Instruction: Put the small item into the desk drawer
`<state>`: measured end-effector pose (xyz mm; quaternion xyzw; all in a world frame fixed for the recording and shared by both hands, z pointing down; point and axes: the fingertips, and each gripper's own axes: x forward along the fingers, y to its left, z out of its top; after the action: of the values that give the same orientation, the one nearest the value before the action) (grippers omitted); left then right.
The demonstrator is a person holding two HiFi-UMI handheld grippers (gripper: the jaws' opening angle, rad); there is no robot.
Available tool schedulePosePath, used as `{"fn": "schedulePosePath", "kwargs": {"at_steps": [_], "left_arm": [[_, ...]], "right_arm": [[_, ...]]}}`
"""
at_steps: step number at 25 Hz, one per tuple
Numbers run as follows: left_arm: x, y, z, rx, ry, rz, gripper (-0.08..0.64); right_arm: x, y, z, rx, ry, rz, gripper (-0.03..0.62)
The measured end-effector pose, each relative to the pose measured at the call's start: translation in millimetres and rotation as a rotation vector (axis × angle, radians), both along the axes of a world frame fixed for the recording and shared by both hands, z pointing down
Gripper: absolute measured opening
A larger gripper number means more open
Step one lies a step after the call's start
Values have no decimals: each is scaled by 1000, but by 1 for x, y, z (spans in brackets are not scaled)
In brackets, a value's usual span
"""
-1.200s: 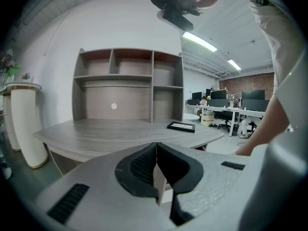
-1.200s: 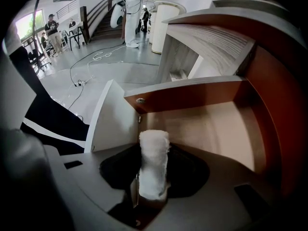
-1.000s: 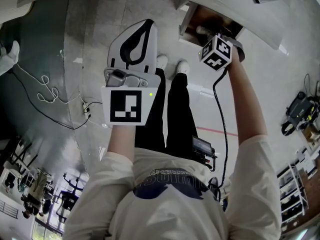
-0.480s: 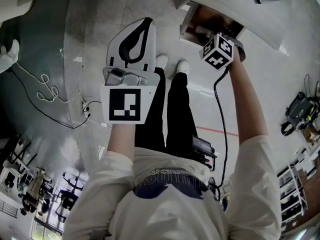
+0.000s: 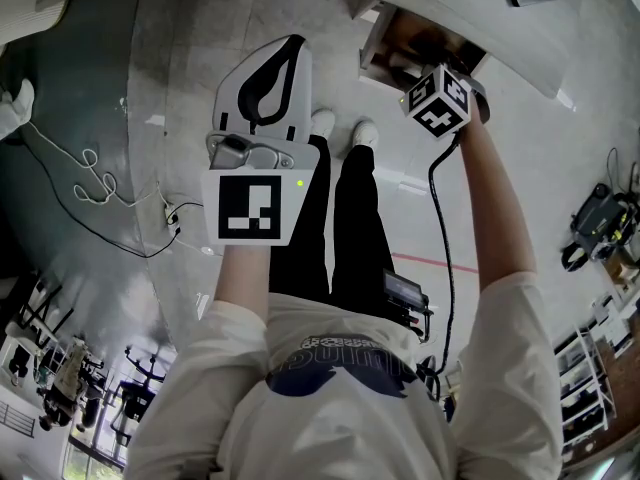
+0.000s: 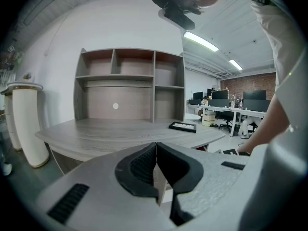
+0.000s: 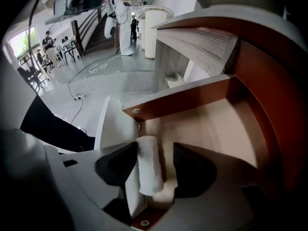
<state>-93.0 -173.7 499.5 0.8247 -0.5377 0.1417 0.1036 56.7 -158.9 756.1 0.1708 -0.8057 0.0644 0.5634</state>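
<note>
Right tongs (image 7: 155, 154) just opened; white fuzzy roll (image 7: 148, 170) between, over drawer (image 7: 216, 124).

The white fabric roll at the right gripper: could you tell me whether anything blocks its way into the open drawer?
Nothing visible does. The white fabric roll sits between the right gripper's jaws, which have just been opening, over the bare floor of the wooden drawer.

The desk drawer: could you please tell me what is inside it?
A white cloth roll is between the right gripper's fingers, which have just been opening, over the drawer's otherwise bare floor. The gripper covers the near floor, so whether the roll rests there is unclear.
</note>
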Motion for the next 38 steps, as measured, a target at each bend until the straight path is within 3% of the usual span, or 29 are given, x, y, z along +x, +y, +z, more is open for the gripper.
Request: {"fn": "schedulePosePath", "kwargs": {"at_steps": [13, 20, 34, 38], "left_arm": [[4, 4, -1, 1, 13, -3, 9], [4, 6, -6, 6, 17, 0, 9], [14, -3, -52, 52, 30, 3, 9], [8, -7, -76, 75, 40, -4, 9]], "right_arm": [[-5, 2, -13, -4, -36, -4, 239], [-6, -3, -32, 30, -88, 61, 240], [-16, -17, -146, 170, -276, 149, 239], [-18, -18, -187, 239, -330, 215, 227]]}}
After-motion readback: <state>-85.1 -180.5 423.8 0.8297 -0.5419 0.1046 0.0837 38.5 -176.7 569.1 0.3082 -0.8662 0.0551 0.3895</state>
